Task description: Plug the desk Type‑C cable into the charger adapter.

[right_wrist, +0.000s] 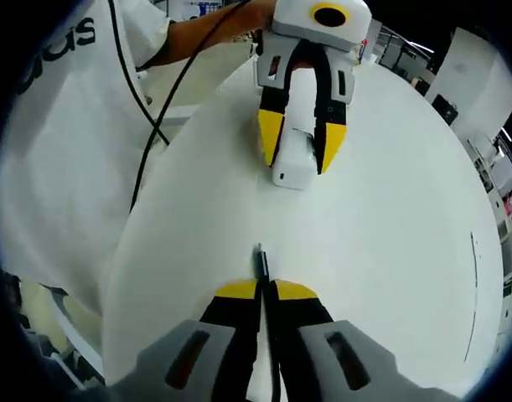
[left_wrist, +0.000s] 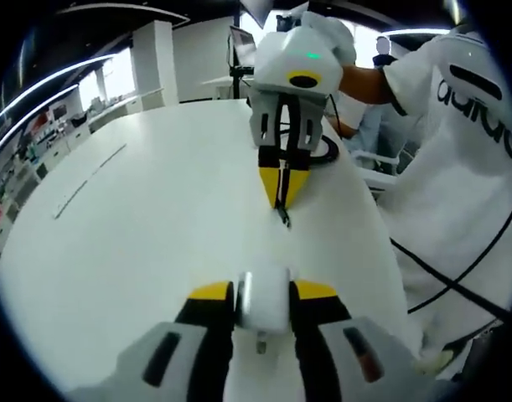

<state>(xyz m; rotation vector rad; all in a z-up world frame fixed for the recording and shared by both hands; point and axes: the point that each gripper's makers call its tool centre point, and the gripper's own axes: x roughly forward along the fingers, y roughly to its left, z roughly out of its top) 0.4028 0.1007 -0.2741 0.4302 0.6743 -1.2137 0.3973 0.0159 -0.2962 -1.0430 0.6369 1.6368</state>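
Both grippers are clamped: left gripper (left_wrist: 264,295) on the adapter (left_wrist: 262,303), right gripper (right_wrist: 265,289) on the cable (right_wrist: 261,261), plug ahead. I should align plug with port, then advance straight.

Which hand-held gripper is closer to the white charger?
Left. The left hand-held gripper is shut on the white charger. The right hand-held gripper faces it across the table, shut on the cable plug.

One adapter (left_wrist: 263,301), one cable (right_wrist: 261,261), two tools (left_wrist: 263,295) (right_wrist: 266,289)
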